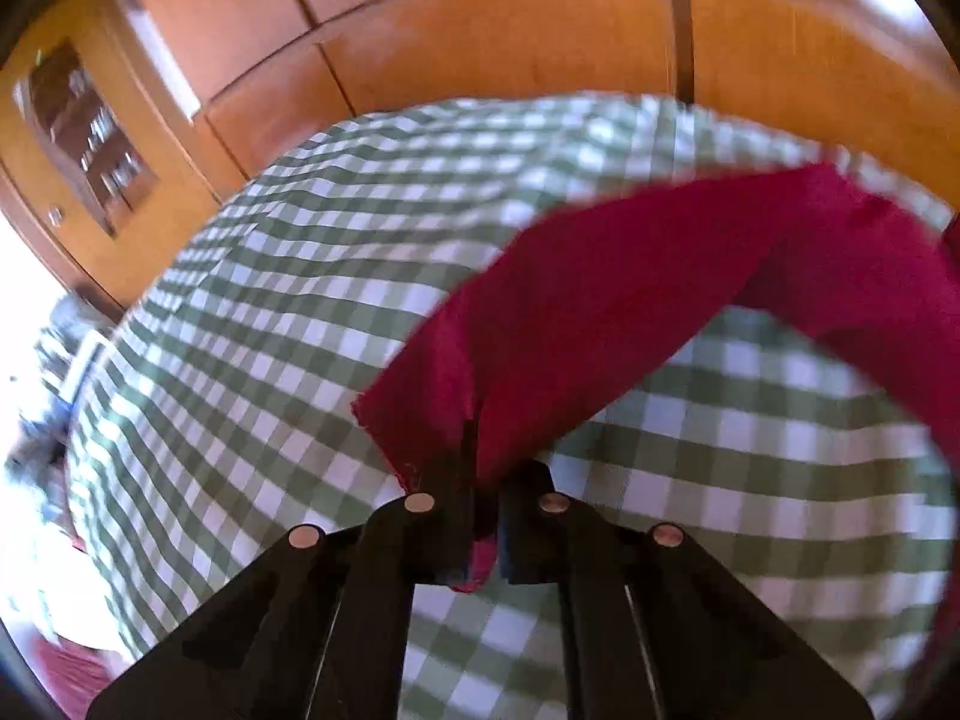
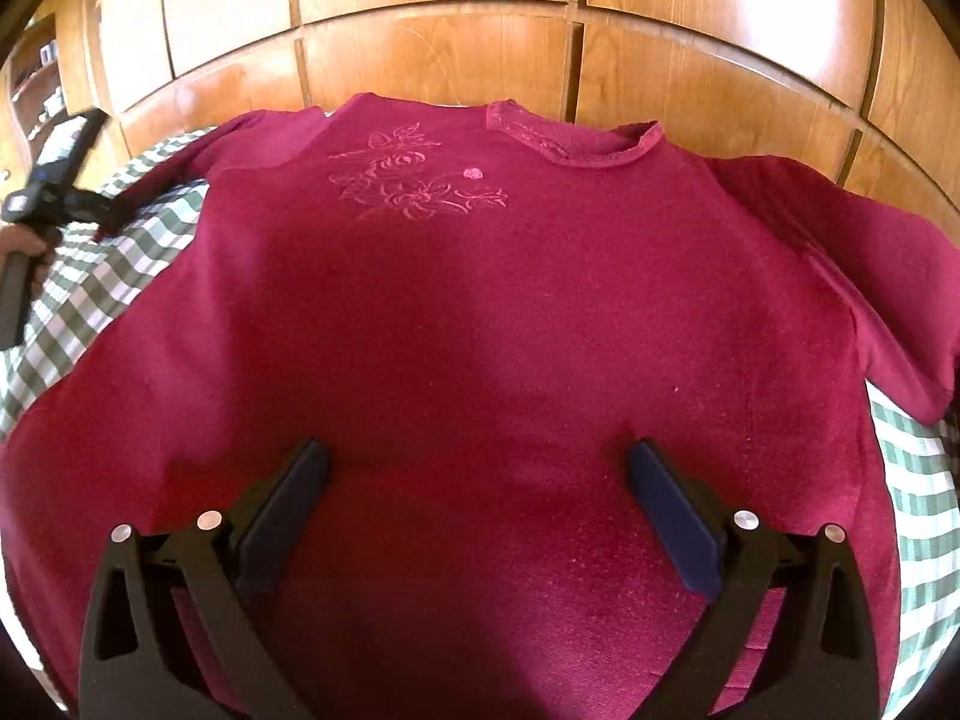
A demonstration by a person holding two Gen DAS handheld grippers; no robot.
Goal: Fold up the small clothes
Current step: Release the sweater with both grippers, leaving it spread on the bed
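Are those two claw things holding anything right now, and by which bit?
The left gripper has its jaws shut on the end of the red top's sleeve. The right gripper is open above the top, holding nothing.

Both wrist cameras look steeply down and forward, close over the checkered table (image 1: 240,360) toward the far wooden cabinets (image 2: 450,54). The left view sits at the table's left side, the right view near its middle. Both show the red shirt (image 2: 480,330).
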